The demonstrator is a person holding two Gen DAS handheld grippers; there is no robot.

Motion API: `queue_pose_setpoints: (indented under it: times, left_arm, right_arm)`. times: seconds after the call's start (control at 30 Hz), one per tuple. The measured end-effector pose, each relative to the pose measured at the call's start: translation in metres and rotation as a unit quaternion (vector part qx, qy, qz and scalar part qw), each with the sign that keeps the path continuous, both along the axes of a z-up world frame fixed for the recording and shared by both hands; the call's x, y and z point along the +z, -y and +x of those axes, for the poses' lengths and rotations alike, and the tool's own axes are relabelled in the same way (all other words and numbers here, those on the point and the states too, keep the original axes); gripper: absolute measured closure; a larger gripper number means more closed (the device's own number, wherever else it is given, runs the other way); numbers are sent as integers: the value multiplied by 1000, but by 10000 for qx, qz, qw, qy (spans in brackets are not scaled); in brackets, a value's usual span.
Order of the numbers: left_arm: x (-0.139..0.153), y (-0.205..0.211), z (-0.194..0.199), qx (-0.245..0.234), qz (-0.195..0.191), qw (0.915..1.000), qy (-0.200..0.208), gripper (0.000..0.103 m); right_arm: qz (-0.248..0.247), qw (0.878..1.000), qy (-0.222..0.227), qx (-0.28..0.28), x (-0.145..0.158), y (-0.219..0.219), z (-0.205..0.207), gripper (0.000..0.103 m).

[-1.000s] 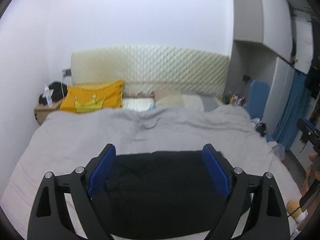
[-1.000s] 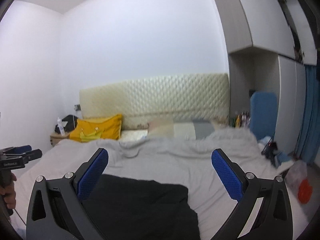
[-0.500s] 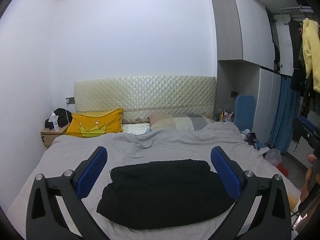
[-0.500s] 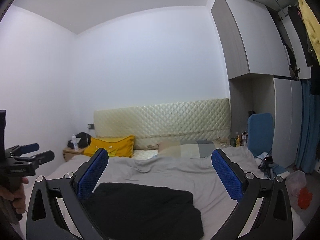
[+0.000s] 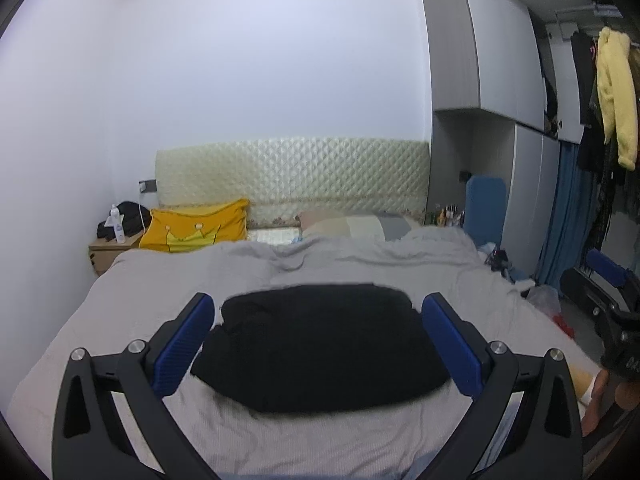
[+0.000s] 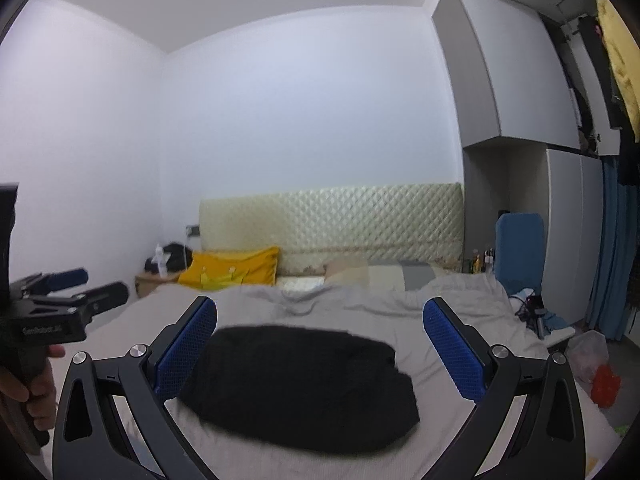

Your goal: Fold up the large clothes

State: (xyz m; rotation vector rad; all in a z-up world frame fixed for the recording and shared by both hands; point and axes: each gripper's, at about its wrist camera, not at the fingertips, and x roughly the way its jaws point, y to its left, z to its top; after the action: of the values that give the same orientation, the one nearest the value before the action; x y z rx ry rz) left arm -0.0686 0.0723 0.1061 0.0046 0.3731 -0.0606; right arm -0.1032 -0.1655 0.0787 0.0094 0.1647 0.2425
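A black garment (image 5: 320,344) lies folded into a compact rounded rectangle on the grey bed cover (image 5: 120,300), near the foot of the bed. The same black garment (image 6: 296,384) shows in the right wrist view. My left gripper (image 5: 318,340) hangs open in front of it, apart from the cloth, with nothing between its blue pads. My right gripper (image 6: 320,344) is open too, wide and empty, set back from the garment. The left gripper (image 6: 68,284) appears at the left edge of the right wrist view, held by a hand (image 6: 32,384). The right gripper's body (image 5: 600,292) shows at the right edge of the left wrist view.
A yellow crown pillow (image 5: 196,230) and a beige-grey pillow (image 5: 352,226) lie by the quilted headboard (image 5: 292,176). A wooden nightstand (image 5: 112,248) with a bottle stands left. Grey wardrobes (image 5: 480,80), a blue chair (image 5: 484,208), hanging clothes (image 5: 612,96) and floor clutter (image 6: 592,360) fill the right.
Both grippers have drawn back from the bed, so the black garment looks smaller and farther. The left gripper's jaws have spread wider. The garment itself stays put.
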Motion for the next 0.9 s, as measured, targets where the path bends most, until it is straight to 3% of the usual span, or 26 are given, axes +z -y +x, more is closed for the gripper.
queue_pose_setpoints:
  times: [0.27, 0.53, 0.9]
  left_arm:
    - [-34, -9, -3, 137, -267, 9989, -370, 0]
    - [-64, -11, 0, 245, -263, 9971, -674, 0]
    - [-83, -10, 10, 302, -196, 9950, -927, 0]
  right_arm:
    - [61, 9992, -381, 112, -36, -12, -8, 0]
    - [36, 9954, -946, 125, -73, -25, 0, 0]
    - [90, 9939, -1097, -3, -88, -24, 7, 0]
